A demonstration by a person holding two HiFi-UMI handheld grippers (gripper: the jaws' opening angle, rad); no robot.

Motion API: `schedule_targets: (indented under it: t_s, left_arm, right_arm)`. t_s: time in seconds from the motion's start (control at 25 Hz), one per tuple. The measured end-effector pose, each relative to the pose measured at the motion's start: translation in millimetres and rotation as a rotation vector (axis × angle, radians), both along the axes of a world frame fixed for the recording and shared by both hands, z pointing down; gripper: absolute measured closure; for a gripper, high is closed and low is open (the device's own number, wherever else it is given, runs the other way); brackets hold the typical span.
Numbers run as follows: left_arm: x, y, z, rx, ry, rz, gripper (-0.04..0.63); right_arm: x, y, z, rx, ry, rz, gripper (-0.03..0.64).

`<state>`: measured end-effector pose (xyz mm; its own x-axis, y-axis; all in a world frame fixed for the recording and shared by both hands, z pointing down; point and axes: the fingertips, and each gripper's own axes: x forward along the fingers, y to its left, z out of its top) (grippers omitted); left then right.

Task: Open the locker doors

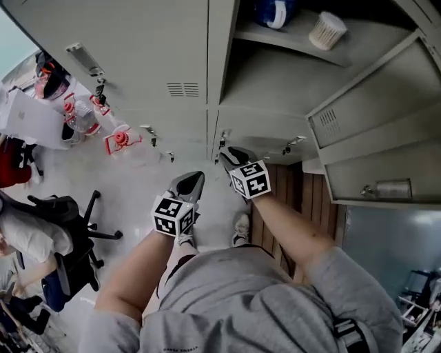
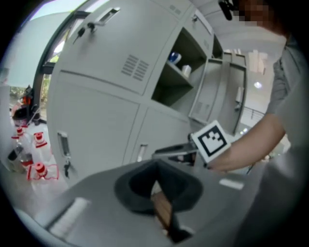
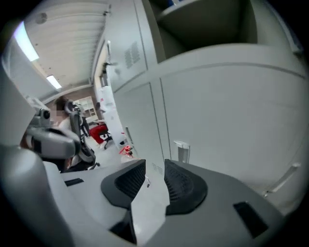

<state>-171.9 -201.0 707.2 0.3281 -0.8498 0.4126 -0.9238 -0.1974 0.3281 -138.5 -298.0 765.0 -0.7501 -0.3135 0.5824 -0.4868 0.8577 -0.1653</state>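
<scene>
The grey lockers fill the head view. The upper left door (image 1: pixel 138 55) is closed. The upper compartment (image 1: pixel 289 48) beside it stands open, its door (image 1: pixel 372 124) swung out to the right. Below it is a closed lower door (image 3: pixel 231 120) with a small handle (image 3: pixel 182 150) near its left edge. My right gripper (image 1: pixel 226 153) (image 3: pixel 155 166) points at this handle from close by, open, with nothing between its pads. My left gripper (image 1: pixel 196 178) (image 2: pixel 157 166) hangs just left of it and lower, shut and empty. The right gripper's marker cube (image 2: pixel 212 140) shows in the left gripper view.
A shelf (image 1: pixel 289 38) in the open compartment holds a blue-and-white item (image 1: pixel 272 12) and a pale cylinder (image 1: pixel 325 31). Red-capped bottles (image 1: pixel 117 138) stand on the floor at left. An office chair (image 1: pixel 65 234) with a seated person is at lower left.
</scene>
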Motion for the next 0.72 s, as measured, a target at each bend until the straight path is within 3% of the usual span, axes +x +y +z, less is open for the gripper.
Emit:
schedule_targets:
  t_s: [0.08,0.2,0.44,0.6,0.72]
  left_arm:
    - [-16,-1,38,-0.059,0.006,0.012,0.592]
    - [-42,-1,82,-0.127,0.019,0.025,0.592]
    - [-65,6,122,-0.186,-0.001,0.108,0.592]
    - [-59,6,129,-0.197,0.006,0.108,0.592]
    - [-50,6,131,-0.202,0.015,0.088,0.592]
  right_arm:
    - [-10,-16,22,-0.027,0.027,0.082,0.494]
    - [-25,-39,39,0.016,0.069,0.157,0.480]
    - [-44,-64,59,0.092,0.163,0.237,0.449]
    - [-50,-67,63,0.099,0.168,0.251,0.453]
    - [-46,-57,62,0.110,0.164,0.194,0.454]
